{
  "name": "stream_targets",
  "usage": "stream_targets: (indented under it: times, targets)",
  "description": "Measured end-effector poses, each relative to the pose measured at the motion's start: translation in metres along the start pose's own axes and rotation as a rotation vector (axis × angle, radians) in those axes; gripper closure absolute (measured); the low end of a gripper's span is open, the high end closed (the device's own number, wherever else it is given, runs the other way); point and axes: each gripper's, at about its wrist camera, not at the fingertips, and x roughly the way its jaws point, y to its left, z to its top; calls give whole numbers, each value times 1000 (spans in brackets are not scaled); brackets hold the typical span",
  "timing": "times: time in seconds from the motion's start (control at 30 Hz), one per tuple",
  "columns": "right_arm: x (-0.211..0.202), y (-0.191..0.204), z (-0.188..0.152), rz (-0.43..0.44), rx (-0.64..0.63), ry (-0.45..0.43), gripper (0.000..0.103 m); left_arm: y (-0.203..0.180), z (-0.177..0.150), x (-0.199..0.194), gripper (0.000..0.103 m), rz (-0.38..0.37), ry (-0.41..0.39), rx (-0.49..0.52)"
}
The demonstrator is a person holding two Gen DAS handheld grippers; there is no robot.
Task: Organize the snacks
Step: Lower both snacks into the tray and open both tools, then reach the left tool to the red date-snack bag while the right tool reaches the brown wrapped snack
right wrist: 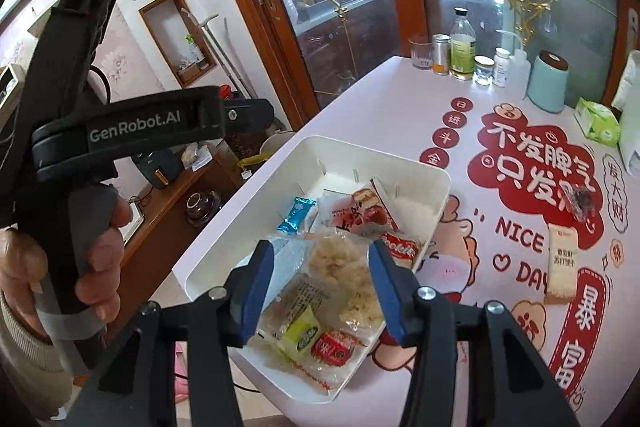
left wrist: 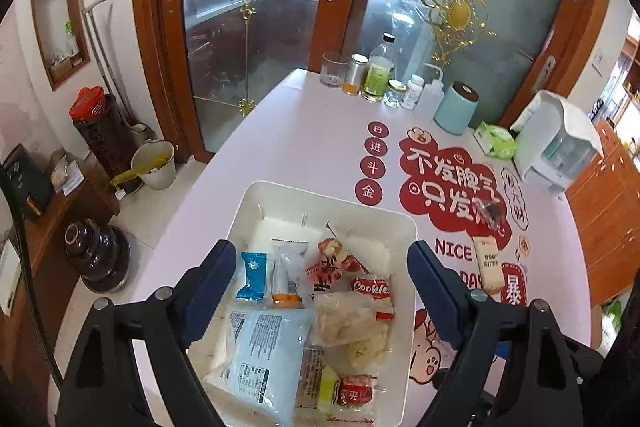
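A white tray (left wrist: 280, 193) (right wrist: 404, 163) on the table holds several snack packets: a blue one (left wrist: 252, 275), a red cookie pack (left wrist: 370, 287), a clear bag of pale rice puffs (left wrist: 356, 331) (right wrist: 344, 267) and a big light-blue bag (left wrist: 264, 355). My left gripper (left wrist: 322, 291) hovers open and empty over the tray. My right gripper (right wrist: 320, 287) is open and empty above the rice-puff bag. A beige cracker pack (left wrist: 488, 267) (right wrist: 562, 263) and a small dark clear packet (left wrist: 490, 213) (right wrist: 580, 201) lie on the table right of the tray.
At the table's far edge stand a glass (left wrist: 334, 69), bottles (left wrist: 378, 71), a light-blue canister (left wrist: 456, 107), a green tissue pack (left wrist: 496, 141) and a white appliance (left wrist: 558, 143). Glass doors stand behind. The table's left edge drops to floor clutter.
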Motion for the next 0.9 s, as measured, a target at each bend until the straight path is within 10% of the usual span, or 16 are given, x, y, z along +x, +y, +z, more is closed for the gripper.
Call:
stream_targets:
  times: [0.9]
  targets:
    - [-115,-115,-103,-537,307,-232,53,-225,-71,55,16,-195,171,604]
